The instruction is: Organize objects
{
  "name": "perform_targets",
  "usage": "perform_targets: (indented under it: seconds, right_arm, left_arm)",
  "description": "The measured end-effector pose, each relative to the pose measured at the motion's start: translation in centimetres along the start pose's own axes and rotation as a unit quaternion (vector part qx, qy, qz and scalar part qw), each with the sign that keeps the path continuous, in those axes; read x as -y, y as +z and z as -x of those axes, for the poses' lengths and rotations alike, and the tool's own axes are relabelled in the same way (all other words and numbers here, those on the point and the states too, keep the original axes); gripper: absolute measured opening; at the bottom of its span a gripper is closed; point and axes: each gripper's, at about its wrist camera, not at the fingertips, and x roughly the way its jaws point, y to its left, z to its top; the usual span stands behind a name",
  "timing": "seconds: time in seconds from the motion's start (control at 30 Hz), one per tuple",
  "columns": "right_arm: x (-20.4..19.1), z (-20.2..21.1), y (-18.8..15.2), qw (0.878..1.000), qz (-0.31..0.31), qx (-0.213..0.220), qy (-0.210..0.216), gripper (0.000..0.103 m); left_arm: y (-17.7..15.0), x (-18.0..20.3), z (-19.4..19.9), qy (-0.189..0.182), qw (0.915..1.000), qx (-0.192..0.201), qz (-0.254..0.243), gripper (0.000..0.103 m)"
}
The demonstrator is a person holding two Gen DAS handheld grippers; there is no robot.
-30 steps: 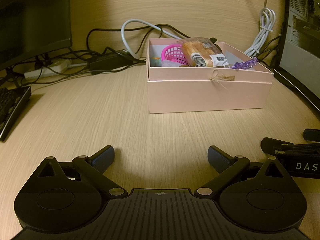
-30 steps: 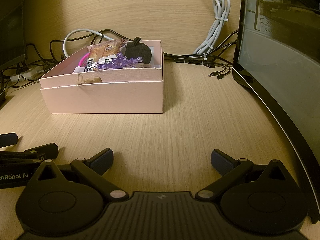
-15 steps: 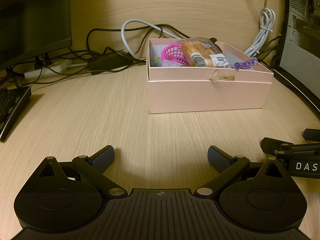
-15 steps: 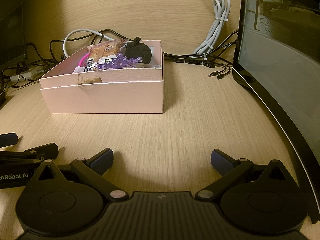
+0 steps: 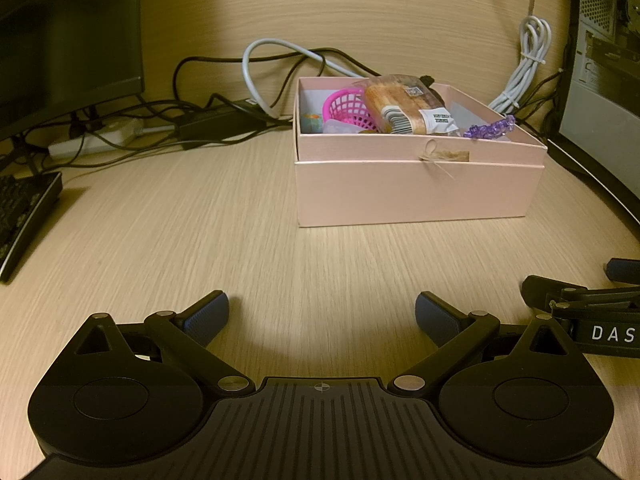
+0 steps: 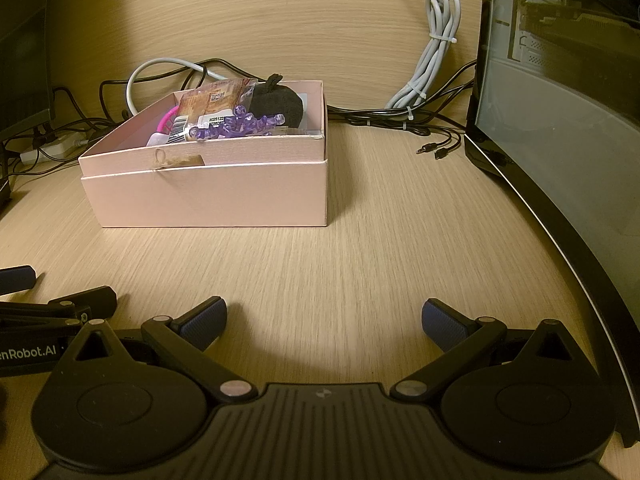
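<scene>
Pale wood-grain desk (image 5: pixel 200 220) runs back to a panel of the same wood, with a tangle of dark cables (image 5: pixel 208 108) and a tied bundle of grey cord (image 6: pixel 432 68) along its rear edge. On the desk sits a pink box (image 5: pixel 416 192), open at the top and nested in its lid. Inside it lie a pink basket (image 5: pixel 348 108), a wrapped snack packet (image 5: pixel 404 104), a string of purple beads (image 6: pixel 240 124) draped near the front wall and a dark soft pouch (image 6: pixel 280 102) at the back right corner. The left gripper (image 5: pixel 322 314) sits low near the desk, well short of the box, its blue-padded fingers spread wide with nothing between them. The right gripper (image 6: pixel 324 316) is just beside it, likewise spread wide and empty, the box ahead and to its left. A keyboard (image 5: pixel 24 216) lies at the far left, a dark monitor (image 5: pixel 60 40) behind it, and a curved dark screen (image 6: pixel 560 160) stands along the right.
</scene>
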Motion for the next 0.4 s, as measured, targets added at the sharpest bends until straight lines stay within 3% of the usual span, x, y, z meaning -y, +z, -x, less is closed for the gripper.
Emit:
perform_targets:
  seconds: [0.4]
  right_arm:
    - [0.01, -0.01, 0.00, 1.000, 0.000, 0.000, 0.000, 0.103]
  left_arm:
    - [-0.18, 0.18, 0.14, -0.005, 1.0000, 0.000, -0.003, 0.101]
